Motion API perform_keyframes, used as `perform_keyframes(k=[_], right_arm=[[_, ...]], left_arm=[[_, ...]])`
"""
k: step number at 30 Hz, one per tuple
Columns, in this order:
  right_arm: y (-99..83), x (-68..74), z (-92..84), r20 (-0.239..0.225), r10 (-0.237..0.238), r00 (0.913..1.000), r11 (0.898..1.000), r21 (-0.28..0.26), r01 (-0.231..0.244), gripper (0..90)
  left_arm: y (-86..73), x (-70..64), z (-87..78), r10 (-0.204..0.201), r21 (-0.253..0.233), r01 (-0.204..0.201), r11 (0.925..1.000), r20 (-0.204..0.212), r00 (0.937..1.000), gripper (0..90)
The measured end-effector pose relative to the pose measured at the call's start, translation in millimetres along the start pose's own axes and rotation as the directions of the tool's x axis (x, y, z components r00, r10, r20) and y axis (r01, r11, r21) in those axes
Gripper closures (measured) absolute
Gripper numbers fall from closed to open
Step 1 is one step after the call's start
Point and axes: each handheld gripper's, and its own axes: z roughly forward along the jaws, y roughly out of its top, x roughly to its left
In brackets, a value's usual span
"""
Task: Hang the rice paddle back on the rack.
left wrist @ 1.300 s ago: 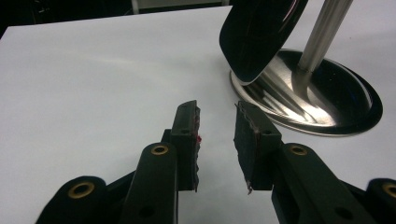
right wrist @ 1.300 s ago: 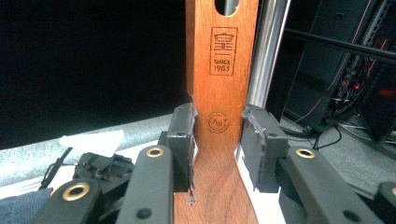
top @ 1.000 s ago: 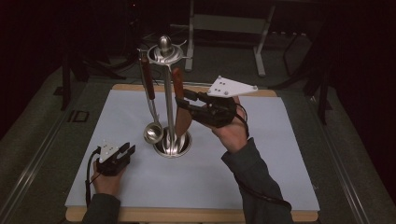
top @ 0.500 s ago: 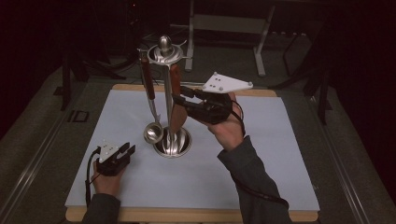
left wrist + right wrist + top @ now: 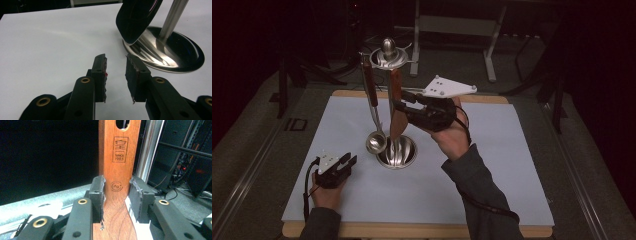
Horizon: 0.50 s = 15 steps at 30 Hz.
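High view: at frame centre, the right tongs (image 5: 398,102) reach leftward, jaws on either side of the wooden spatula (image 5: 395,107) hanging on the steel rack (image 5: 388,59); the left tongs (image 5: 348,161) rest open at lower left on the tabletop (image 5: 512,150).

Left gripper view: jaws gape, empty, beside the rack's base (image 5: 175,53).

Right gripper view: the spatula's handle (image 5: 117,167) stands upright between both pads, left pad touching; whether they grip it I cannot tell.

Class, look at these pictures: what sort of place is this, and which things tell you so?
Probably a lab or recording workspace, not a kitchen: a pale mat covers a wooden board, a utensil stand is its sole prop, and dark equipment racks with cables stand behind.
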Motion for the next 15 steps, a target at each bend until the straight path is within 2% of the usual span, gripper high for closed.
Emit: perform_keyframes(k=[10,13,15], right_arm=[[0.7,0.3,5.1,0.026,0.009,0.9996,1.0,0.025,-0.01,64.9],[1.0,-0.6,4.9,0.021,0.017,0.9996,1.0,0.019,-0.018,60.4],[0.7,-0.8,4.5,0.021,0.014,0.9997,1.0,0.021,-0.015,60.5]], left_arm=[[0.0,0.0,-0.1,0.002,-0.001,-0.002,1.0,0.0,1.0,69.9],[0.0,-0.1,-0.1,0.002,-0.002,-0.002,1.0,0.0,1.0,69.9],[0.0,0.0,-0.2,0.002,-0.002,-0.002,1.0,0.001,1.0,69.9]])
